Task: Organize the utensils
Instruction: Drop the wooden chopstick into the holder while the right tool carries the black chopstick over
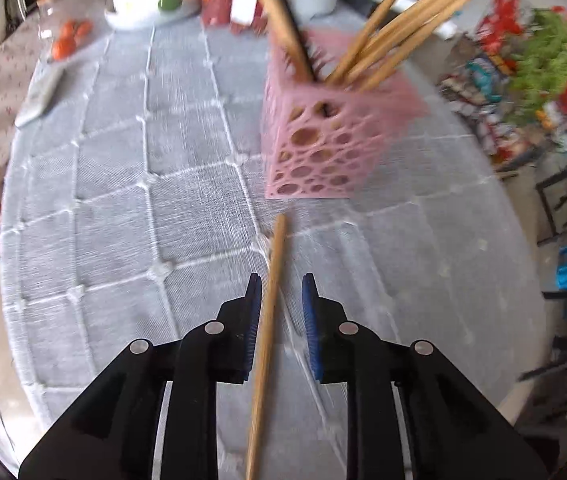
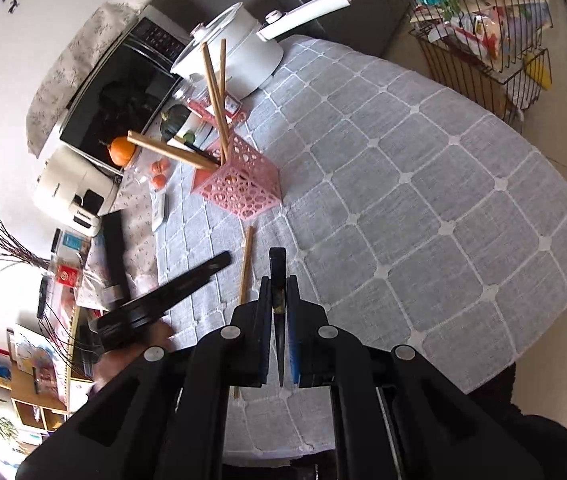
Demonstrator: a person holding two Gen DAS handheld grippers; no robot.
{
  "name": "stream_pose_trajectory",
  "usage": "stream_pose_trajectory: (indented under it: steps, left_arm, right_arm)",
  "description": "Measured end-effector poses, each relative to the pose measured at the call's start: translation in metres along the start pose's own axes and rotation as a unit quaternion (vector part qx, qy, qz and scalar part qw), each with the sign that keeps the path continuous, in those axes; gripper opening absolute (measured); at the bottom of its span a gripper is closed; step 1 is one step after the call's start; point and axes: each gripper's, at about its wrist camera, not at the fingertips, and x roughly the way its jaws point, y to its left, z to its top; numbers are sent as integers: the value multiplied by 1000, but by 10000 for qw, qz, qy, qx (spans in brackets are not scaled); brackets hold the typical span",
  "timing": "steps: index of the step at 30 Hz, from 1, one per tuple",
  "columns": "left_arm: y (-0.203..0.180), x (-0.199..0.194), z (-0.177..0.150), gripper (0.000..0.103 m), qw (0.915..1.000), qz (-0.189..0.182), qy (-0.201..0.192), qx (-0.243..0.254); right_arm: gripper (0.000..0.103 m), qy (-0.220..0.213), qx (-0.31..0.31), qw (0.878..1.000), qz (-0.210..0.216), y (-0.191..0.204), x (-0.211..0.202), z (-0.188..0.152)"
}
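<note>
Several wooden chopsticks (image 1: 399,28) already stand in the pink holder (image 1: 323,140), along with a dark one, so most of the sorting looks done. In the left wrist view, one loose chopstick (image 1: 269,320) lies on the grey tablecloth (image 1: 123,200) just in front of the holder. The left gripper (image 1: 281,292) straddles it with jaws apart — one pad close against the stick, the other clear, so no grip yet.

From the right wrist view, the right gripper (image 2: 279,276) is clamped on a thin dark utensil (image 2: 278,320), held in the air short of the holder (image 2: 239,184). The loose chopstick (image 2: 246,264) lies near it, the left gripper (image 2: 187,280) beside. Two pieces seem left to place — this dark one and the loose stick.
</note>
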Motion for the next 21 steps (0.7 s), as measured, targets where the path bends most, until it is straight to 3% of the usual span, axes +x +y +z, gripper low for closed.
stream_pose_trajectory:
  steps: [3,6,7,8,11,14,18,21]
  left_arm:
    - [-8,21,7,20,9998,164,77,46]
    - [-17,27,12,20,9986,442,-101,253]
    - [-19,28,12,19,9982,503,-121,293]
    - [-20,28,13,10,9978,577,-134,307]
    - [-14,23,3,7,9974,605,-226,316]
    - [-1,4,-11,6,9990,245,-332,154]
    - [15,-56,-28,6,9946,-568,-868,-48]
    - [16,-91,-43,7,9895,-703,-1262,-22]
  right_arm:
    - [7,-14,-48,10000,38,-3,2,11]
    - [7,-3,-90,9999,103,-5,9,25]
    - [7,6,-91,9999,119,-6,13,29]
    - [7,13,-83,9999,137,-7,16,32]
    - [7,62,-67,9997,245,-9,23,38]
    - [7,91,-98,9994,321,-8,24,38]
    - [7,16,-201,9989,424,-4,17,36]
    - [7,-56,-286,9984,486,0,12,32]
